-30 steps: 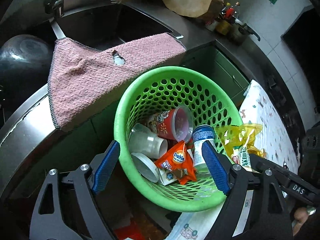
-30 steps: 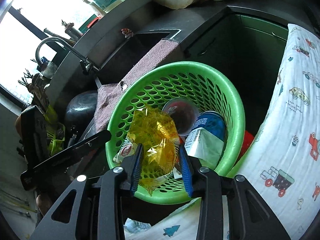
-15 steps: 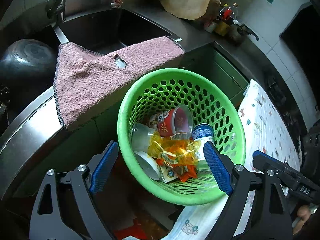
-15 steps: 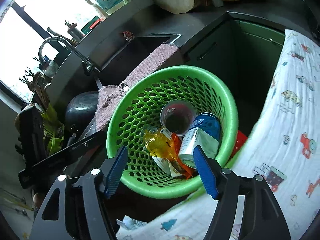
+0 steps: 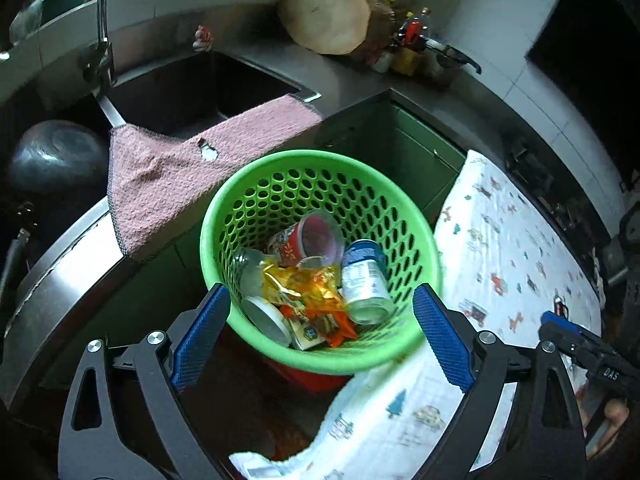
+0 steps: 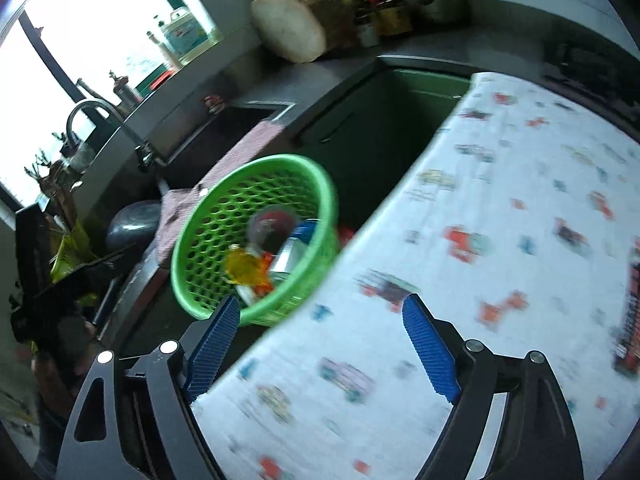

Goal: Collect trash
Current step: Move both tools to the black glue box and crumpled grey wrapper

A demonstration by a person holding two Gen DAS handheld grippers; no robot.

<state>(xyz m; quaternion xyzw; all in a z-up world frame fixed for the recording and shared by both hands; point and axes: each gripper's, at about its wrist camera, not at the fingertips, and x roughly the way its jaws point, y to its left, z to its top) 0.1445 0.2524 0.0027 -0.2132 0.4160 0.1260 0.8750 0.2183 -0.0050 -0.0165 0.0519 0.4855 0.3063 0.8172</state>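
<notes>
With the yellow wrapper [image 5: 298, 282] lying in the green basket [image 5: 248, 184] ahead of the left gripper [image 5: 320, 332], both it and the right gripper [image 6: 322, 344] are opening with nothing between them, so the drop looks done and the next move calls for finding more trash on the patterned cloth [image 6: 500, 208] under the right one.

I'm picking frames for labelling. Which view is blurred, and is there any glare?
Right wrist view: motion blur smears the printed cloth and green basket; the window is blown out white. Left wrist view: sharp, basket crisp, strong fisheye bending at the edges.
</notes>
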